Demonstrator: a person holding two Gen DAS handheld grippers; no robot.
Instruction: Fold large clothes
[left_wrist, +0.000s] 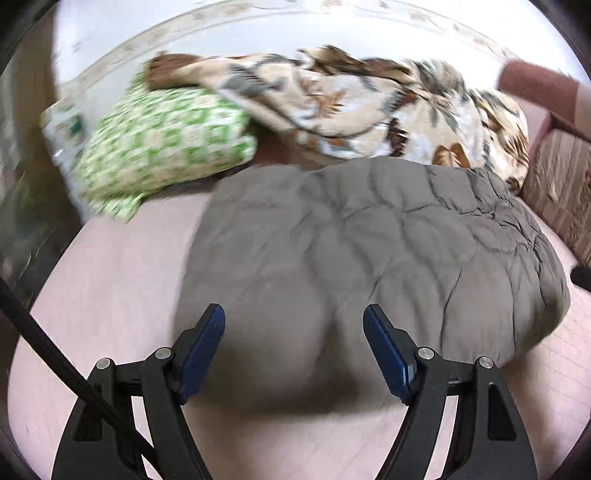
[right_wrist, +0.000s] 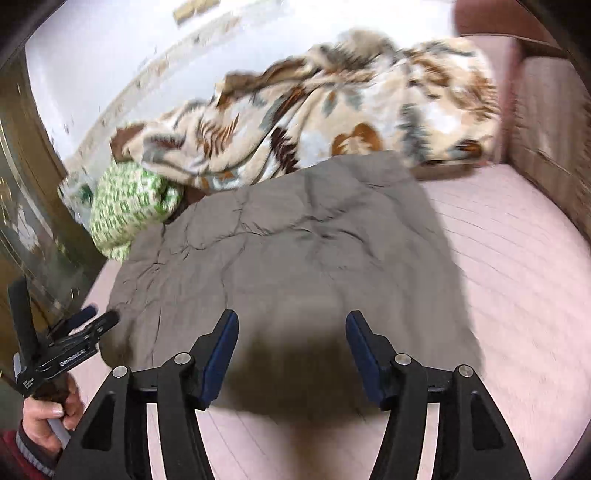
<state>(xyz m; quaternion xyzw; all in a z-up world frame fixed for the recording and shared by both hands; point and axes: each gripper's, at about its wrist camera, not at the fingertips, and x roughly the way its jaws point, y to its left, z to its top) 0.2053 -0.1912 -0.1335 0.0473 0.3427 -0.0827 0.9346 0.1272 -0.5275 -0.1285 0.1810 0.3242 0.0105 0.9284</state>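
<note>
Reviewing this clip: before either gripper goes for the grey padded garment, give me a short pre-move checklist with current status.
1. Left gripper open, nothing between its fingers: ok.
2. Right gripper open, nothing held: ok.
3. Grey padded garment lying on the pink bed sheet: ok.
4. Garment flat: not ok, wrinkled and bunched.
5. Far edge free of the floral blanket: cannot tell.
6. Green checked pillow off the garment: ok, it lies beside the corner.

Grey quilted garment (right_wrist: 288, 236) on pink bed (right_wrist: 517, 258)
</note>
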